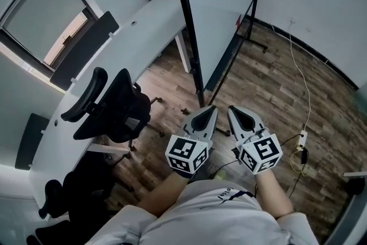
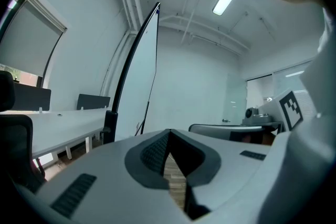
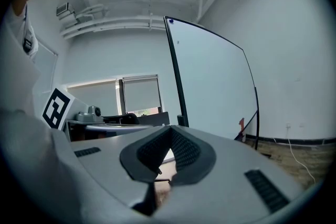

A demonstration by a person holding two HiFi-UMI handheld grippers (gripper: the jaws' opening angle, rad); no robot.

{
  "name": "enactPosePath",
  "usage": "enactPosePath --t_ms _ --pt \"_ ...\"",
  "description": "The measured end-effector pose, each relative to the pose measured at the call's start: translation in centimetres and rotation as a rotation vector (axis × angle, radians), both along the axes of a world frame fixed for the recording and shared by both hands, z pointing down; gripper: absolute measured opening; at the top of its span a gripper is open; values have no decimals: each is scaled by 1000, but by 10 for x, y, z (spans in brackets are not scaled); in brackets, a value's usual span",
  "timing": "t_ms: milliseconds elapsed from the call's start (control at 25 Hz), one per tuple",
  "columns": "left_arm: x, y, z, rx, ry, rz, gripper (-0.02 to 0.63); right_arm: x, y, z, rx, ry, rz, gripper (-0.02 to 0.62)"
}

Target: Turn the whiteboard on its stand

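**Left tongs and right tongs both shut, whiteboard dead ahead**

Both tongs are pinched closed with nothing in them, side by side, just short of the board. It stands on the wood floor, right of the long white desk, with its near edge pointing at the tongs. My guess is it's big, stiff and fairly light, swinging easily on the stand, but the face looks slick. I'd grab the black frame edge, not the surface. No readable writing on the board, only a small red thing at its lower edge.
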State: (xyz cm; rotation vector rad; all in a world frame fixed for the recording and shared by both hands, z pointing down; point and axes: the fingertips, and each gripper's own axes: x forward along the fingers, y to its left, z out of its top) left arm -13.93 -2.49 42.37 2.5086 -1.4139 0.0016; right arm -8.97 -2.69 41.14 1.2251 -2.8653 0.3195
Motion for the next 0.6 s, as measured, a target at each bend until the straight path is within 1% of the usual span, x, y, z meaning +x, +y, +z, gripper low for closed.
enactPosePath --t_ms 160,600 --pt "-4 -4 5 -6 2 -2 12 -7 -2 4 -12 10 -1 12" --pt "-4 -14 10 -9 -6 12 12 -9 -11 9 -22 22 9 12"
